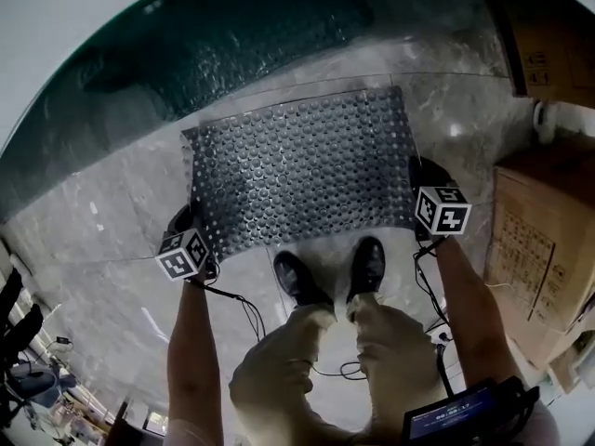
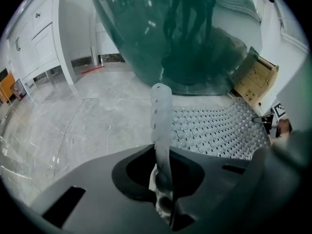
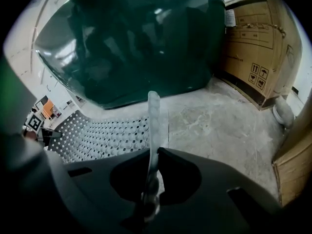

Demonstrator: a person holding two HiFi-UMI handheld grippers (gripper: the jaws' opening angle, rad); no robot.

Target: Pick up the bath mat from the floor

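Note:
The bath mat is a translucent grey sheet covered in round bumps and holes, lying on the marble floor in front of a person's black shoes. Its near edge is raised off the floor. My left gripper is shut on the mat's near left corner, and in the left gripper view the mat's edge stands up between the jaws. My right gripper is shut on the near right corner, where the mat's edge rises from the pinched jaws. The rest of the mat sags between both grips.
A dark green bathtub stands just beyond the mat. Cardboard boxes stack at the right, another at the far right corner. Cables trail by the shoes. White cabinets show at left in the left gripper view.

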